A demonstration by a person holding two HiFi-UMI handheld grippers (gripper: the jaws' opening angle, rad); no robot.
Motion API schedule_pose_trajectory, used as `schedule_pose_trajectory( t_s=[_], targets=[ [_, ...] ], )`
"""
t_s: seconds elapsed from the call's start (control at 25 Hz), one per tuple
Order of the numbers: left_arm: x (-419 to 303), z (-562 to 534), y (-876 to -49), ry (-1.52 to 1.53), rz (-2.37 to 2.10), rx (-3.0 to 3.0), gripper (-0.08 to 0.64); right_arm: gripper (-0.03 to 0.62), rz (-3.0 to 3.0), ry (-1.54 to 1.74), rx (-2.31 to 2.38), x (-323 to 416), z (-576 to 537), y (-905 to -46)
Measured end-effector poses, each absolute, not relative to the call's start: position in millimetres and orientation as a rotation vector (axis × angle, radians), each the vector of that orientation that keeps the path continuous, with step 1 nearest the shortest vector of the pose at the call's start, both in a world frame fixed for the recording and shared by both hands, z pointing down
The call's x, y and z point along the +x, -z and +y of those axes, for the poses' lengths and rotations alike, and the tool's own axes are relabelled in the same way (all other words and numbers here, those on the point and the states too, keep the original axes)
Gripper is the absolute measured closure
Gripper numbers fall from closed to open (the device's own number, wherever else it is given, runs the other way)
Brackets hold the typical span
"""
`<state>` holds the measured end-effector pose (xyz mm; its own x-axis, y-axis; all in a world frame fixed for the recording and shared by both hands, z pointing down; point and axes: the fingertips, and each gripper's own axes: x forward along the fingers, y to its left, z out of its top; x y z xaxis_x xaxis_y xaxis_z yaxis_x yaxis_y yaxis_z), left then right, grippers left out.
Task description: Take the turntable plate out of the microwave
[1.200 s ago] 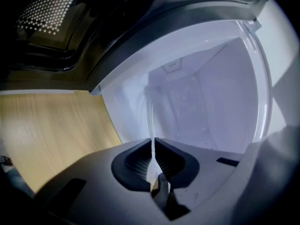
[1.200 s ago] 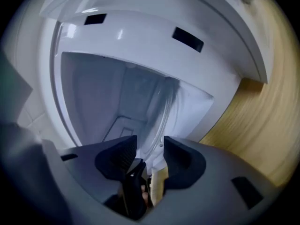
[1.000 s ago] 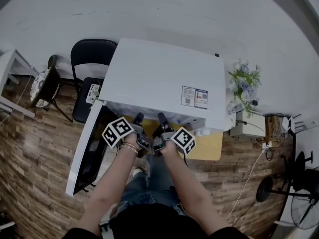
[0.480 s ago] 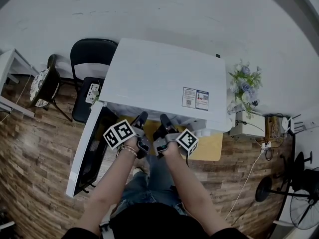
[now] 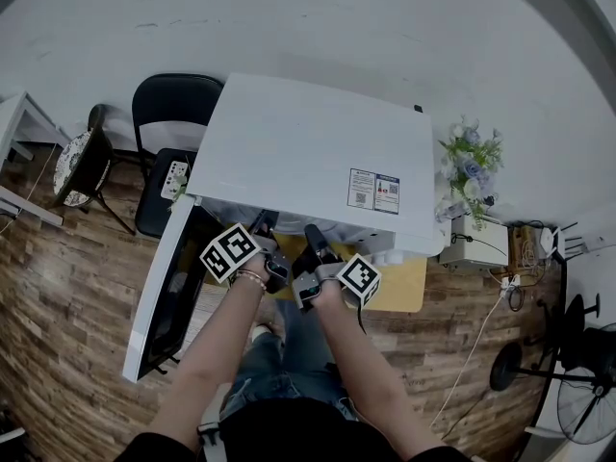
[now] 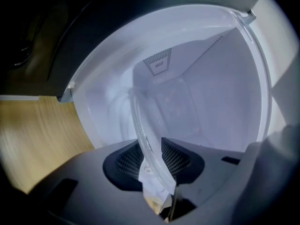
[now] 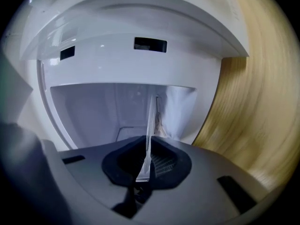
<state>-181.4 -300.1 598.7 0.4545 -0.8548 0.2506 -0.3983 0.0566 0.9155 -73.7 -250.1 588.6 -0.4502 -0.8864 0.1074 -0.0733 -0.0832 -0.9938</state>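
Note:
From above, the white microwave [image 5: 308, 152] stands with its door [image 5: 164, 296] swung open to the left. Both grippers reach into its mouth side by side. The clear glass turntable plate [image 6: 143, 125] stands on edge between the left gripper's [image 6: 151, 156] jaws. Those jaws are opening, and the rim still lies between the mesh pads [image 6: 176, 156] with slack. The right gripper [image 7: 146, 161] is shut on the plate's thin edge [image 7: 150, 125]. In the head view the left gripper [image 5: 267, 225] and right gripper [image 5: 313, 233] have their tips under the microwave's front edge, which hides the plate.
The microwave sits on a yellow wooden table [image 5: 404, 282]. A black chair [image 5: 173, 114] stands behind the open door, and a flower pot [image 5: 472, 162] and a small box [image 5: 476, 243] stand to the right. A fan [image 5: 587, 393] stands on the wooden floor at the far right.
The left gripper has edged a little further under the microwave's front edge. The right gripper has stayed about where it was.

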Motion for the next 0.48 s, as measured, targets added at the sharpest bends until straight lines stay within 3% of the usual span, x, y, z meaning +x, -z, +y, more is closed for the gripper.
schedule_pose_trajectory(
  t_s=[0.28,0.48],
  targets=[
    [-181.2,-308.4,-597.9,0.478,-1.172,1.562,0.458,0.549,1.599,1.589,-1.059,-75.9,-252.0,-583.5],
    [-184.1,-302.7,-591.9,0.645,-1.098,1.506,0.495,0.533,1.741,1.560,-1.108,-77.2,-250.8,-579.9]
  ],
)
